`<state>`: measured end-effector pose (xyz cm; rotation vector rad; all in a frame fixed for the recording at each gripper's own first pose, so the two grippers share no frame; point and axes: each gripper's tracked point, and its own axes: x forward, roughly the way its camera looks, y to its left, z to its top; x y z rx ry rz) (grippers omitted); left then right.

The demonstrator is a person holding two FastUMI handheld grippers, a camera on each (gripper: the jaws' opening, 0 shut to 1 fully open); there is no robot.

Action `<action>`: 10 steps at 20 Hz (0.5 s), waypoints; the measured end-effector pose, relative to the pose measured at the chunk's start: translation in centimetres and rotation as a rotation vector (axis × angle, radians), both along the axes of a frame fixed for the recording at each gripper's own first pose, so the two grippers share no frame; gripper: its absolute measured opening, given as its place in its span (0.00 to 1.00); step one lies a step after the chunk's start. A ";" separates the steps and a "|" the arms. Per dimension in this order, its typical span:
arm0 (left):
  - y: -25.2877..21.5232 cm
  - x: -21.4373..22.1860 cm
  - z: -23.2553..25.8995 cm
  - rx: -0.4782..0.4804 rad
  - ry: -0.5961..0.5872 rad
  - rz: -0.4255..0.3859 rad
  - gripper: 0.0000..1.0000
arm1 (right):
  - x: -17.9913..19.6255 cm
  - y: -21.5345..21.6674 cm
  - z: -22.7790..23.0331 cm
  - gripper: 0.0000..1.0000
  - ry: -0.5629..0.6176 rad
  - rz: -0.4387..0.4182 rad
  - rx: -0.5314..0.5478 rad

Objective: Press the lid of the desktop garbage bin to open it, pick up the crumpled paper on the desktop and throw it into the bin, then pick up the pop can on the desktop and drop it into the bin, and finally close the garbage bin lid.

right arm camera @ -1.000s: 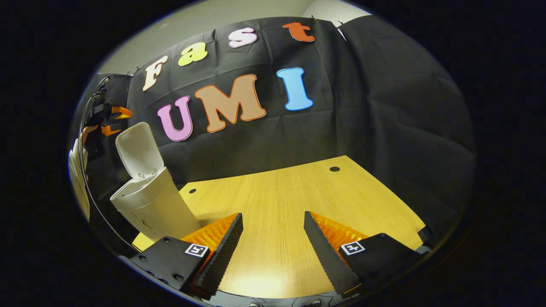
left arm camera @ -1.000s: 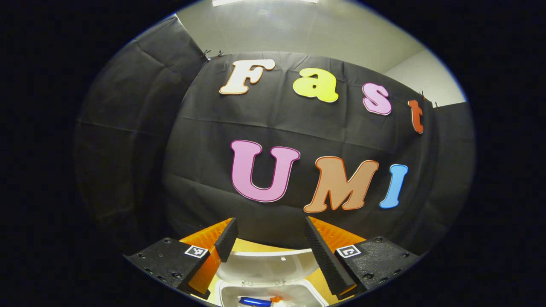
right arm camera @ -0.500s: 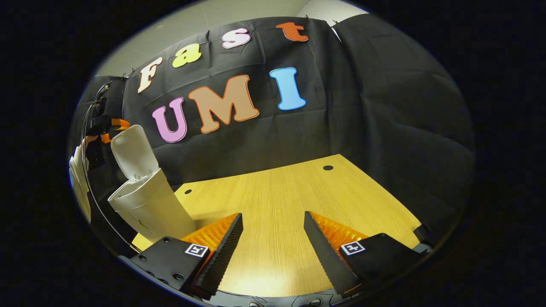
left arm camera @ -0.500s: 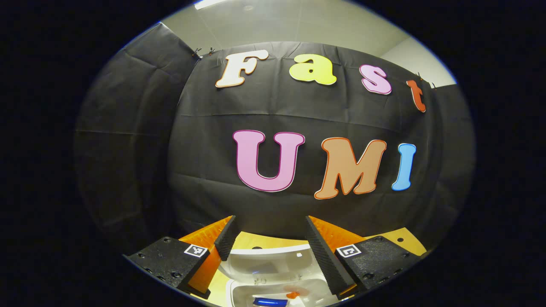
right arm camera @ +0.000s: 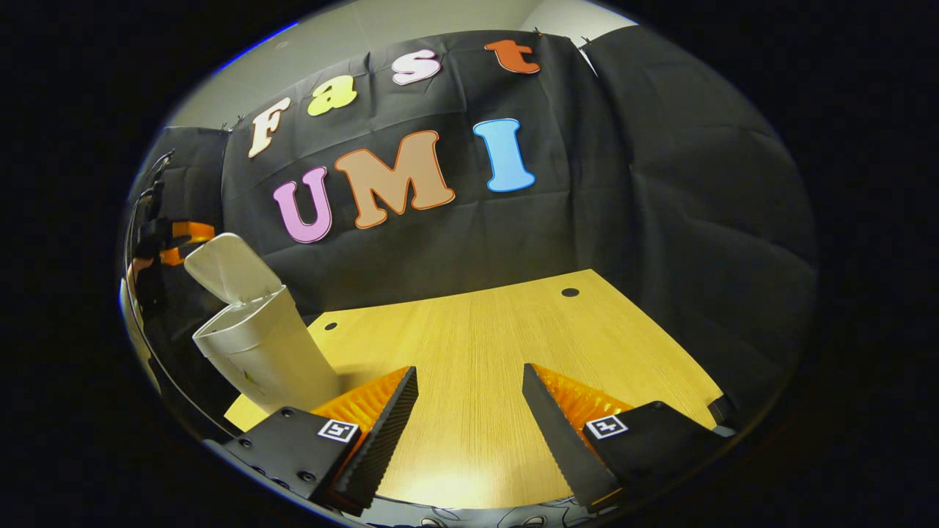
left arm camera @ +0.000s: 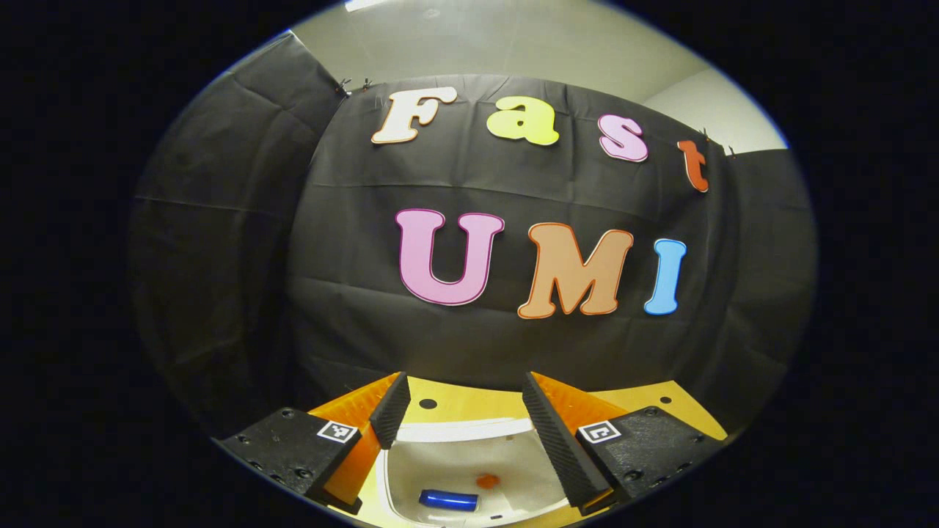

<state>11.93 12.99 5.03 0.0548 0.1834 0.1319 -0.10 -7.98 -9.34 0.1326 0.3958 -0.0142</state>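
Note:
The white desktop bin (right arm camera: 264,356) stands at the table's left edge in the right gripper view. Its lid (right arm camera: 231,268) hangs half lowered over the opening. My left gripper (right arm camera: 172,238) is just behind and above the lid there. In the left gripper view my left gripper (left arm camera: 458,411) is open, with the lid's white edge (left arm camera: 469,430) between and just below its fingers. Under that edge a blue pop can (left arm camera: 447,500) and an orange spot show in the white hollow. My right gripper (right arm camera: 469,411) is open, low over the table, holding nothing.
The wooden table (right arm camera: 513,330) has small round holes near its far edge (right arm camera: 570,292). Black cloth walls close the booth behind and to the right. The table's left edge runs close beside the bin.
The lid has swung down from nearly upright to half lowered. My left gripper has dropped and tipped forward with it. My right gripper has hardly moved.

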 end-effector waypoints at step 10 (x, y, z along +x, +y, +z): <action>0.0 -3.4 -8.6 0.004 0.043 0.079 0.93 | 0.1 0.9 0.4 0.96 -0.009 0.060 -0.015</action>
